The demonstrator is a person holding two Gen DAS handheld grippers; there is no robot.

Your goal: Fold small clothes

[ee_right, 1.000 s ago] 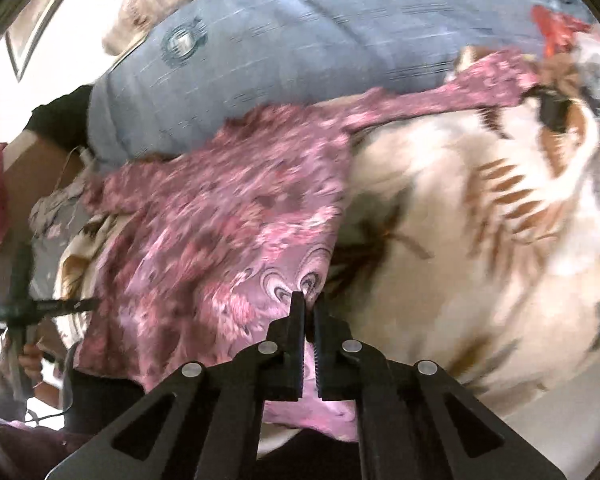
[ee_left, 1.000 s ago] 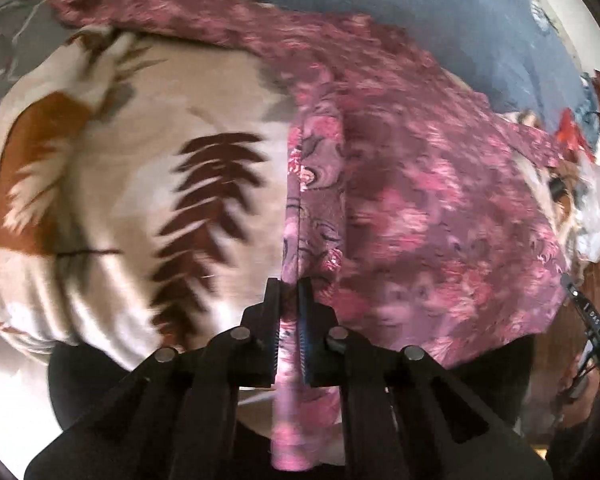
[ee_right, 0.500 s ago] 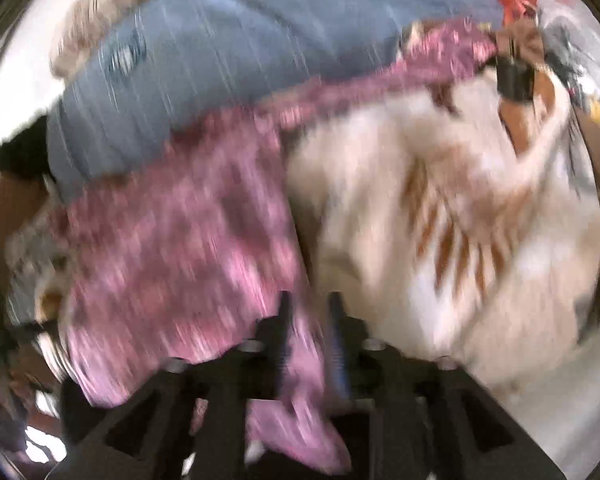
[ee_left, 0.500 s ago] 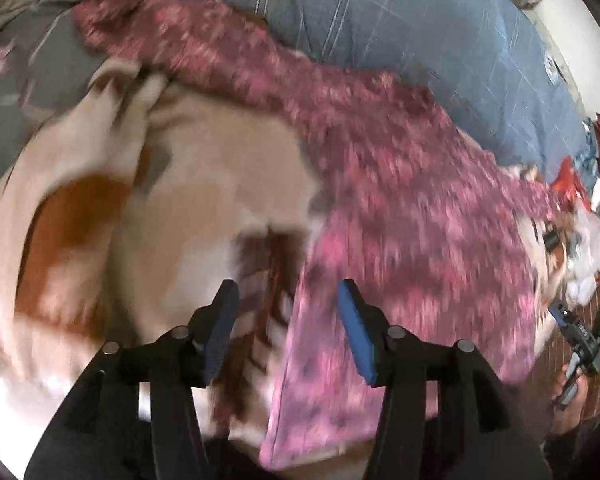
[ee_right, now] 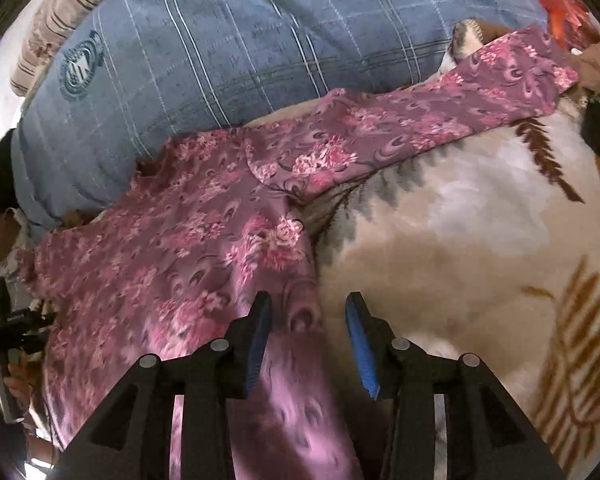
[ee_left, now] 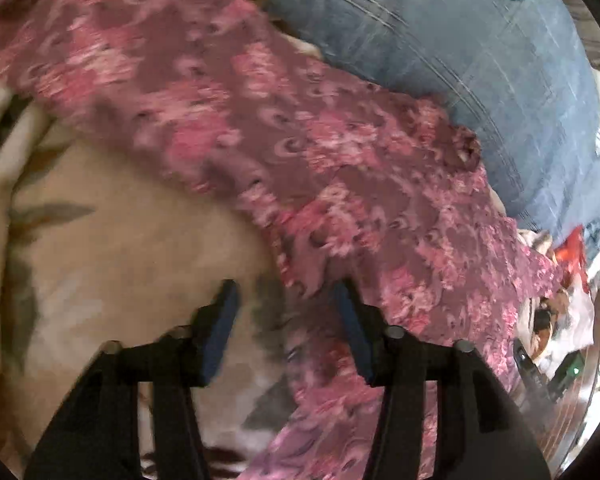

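Both tools have just let go: a second ago each was clamped on an edge of the pink floral garment, and now the left tool (ee_left: 286,304) stands with jaws wide apart, nothing between them, hovering over the cream leaf-print blanket (ee_left: 112,240) right at the garment's side edge. The right tool (ee_right: 306,316) is likewise spread open and empty, its left finger over the pink floral garment (ee_right: 188,248) and its right finger over the blanket. So the garment was released and now lies spread on the blanket, torso nearest the tools, one long sleeve (ee_right: 452,100) stretched out away from the torso toward the far side, neckline (ee_right: 152,160) at the blanket's far edge, up against the blue checked pillow (ee_right: 228,48). Left view is motion-blurred, so the fine lie of the hem is unclear. Judgement: lay-flat step is done, no fold made yet; sleeves look still unfolded. Next move probably a sleeve pick to bring it across the torso. Beyond the pillow, a striped cushion (ee_right: 56,12) and some red cloth (ee_right: 560,4) sit at the far corners, not involved.
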